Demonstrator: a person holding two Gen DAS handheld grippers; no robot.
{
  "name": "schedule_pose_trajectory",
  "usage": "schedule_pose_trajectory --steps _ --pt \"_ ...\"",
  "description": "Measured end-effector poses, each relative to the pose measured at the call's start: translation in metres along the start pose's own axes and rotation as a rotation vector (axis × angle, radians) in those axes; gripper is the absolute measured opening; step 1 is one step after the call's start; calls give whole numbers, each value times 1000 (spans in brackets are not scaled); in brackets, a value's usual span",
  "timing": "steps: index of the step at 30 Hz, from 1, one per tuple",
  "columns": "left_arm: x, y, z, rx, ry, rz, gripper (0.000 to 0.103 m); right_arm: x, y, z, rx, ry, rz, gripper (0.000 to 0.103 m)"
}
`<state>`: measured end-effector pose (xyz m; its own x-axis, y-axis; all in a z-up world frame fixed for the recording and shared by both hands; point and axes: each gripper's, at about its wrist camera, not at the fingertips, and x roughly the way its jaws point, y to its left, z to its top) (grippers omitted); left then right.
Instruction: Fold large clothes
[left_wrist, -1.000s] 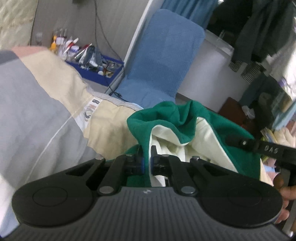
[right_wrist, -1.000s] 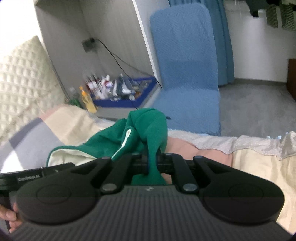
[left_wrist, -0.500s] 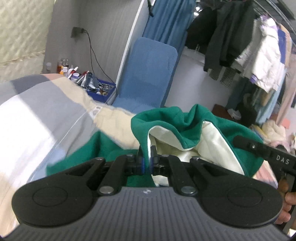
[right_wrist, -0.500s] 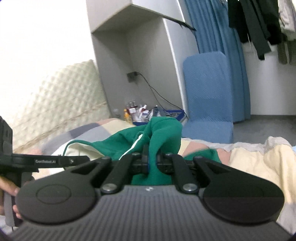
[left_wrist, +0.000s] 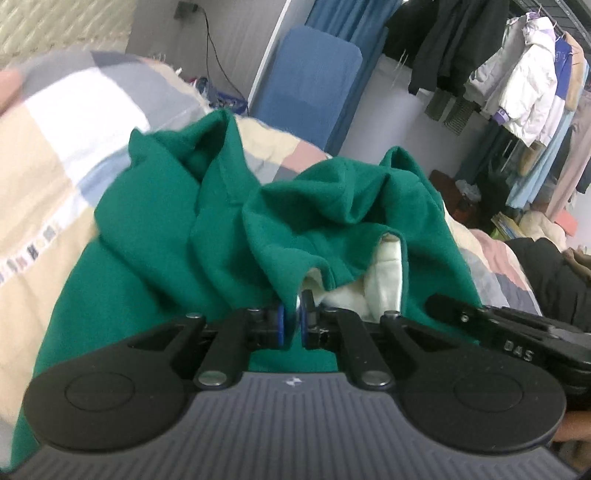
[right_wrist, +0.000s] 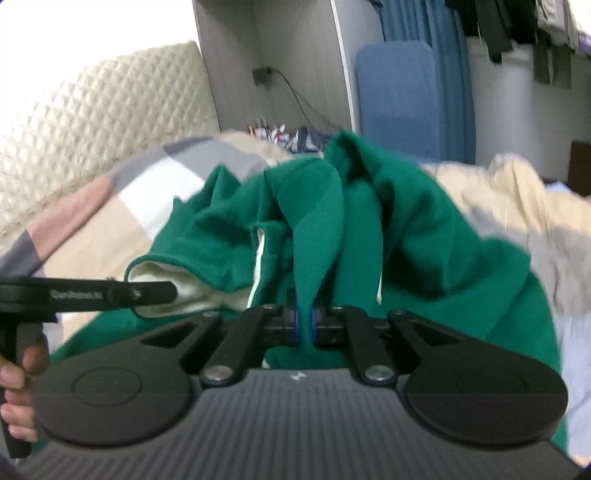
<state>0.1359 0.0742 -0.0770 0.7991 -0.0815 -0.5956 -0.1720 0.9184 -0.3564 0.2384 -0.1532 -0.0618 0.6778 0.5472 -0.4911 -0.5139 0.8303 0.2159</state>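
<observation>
The left gripper (left_wrist: 293, 325) has a green hem of the hoodie (left_wrist: 229, 236) between its jaws, which have just eased open a little; a narrow gap shows between the pads. The right gripper (right_wrist: 303, 326) is clamped on a hanging green fold. The hoodie lies bunched on the bed (left_wrist: 55, 155), its cream lining (left_wrist: 380, 273) showing at an open edge. Bare quilt lies left of it. Beyond the bed's far edge stands a blue chair (right_wrist: 410, 96).
</observation>
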Motion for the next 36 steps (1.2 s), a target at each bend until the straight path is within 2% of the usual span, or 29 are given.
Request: schedule_pose_trajectory --steps 1,3,6,7,8,10,18,21,24,25,27,29,31,36 --pt "-4 3 -2 -10 2 -15 18 0 -2 -6 16 -1 1 11" --pt "-16 5 -5 1 5 -22 44 1 -12 -10 74 0 21 11" --pt "-34 5 8 -2 -44 -41 50 2 -20 -10 108 -7 52 14" --pt "-38 6 10 -21 -45 -56 52 1 -23 -11 129 -15 62 26" --pt "-41 5 10 -31 -39 -71 56 -1 -26 -12 159 -25 74 48" --pt "-39 1 14 -18 -25 -82 57 -6 -28 -14 201 -59 100 67" --pt "-7 4 27 -21 5 -30 57 4 -27 12 160 -195 67 67" --pt "3 7 32 -40 5 -32 57 20 -30 25 180 -219 89 67" --pt "11 9 36 -34 -15 -19 57 41 -27 33 159 -220 52 67" --pt "13 10 37 -33 -24 -20 57 49 -27 33 157 -222 52 65" --pt "16 13 38 -38 -31 -27 57 59 -27 30 153 -215 78 51" --pt "18 16 41 -44 -47 -40 57 65 -23 27 119 -200 95 28" --pt "16 20 46 -57 -68 -60 57 65 -16 27 66 -202 84 18" --pt "4 33 55 -108 -145 -99 57 43 -5 35 0 -247 132 14"
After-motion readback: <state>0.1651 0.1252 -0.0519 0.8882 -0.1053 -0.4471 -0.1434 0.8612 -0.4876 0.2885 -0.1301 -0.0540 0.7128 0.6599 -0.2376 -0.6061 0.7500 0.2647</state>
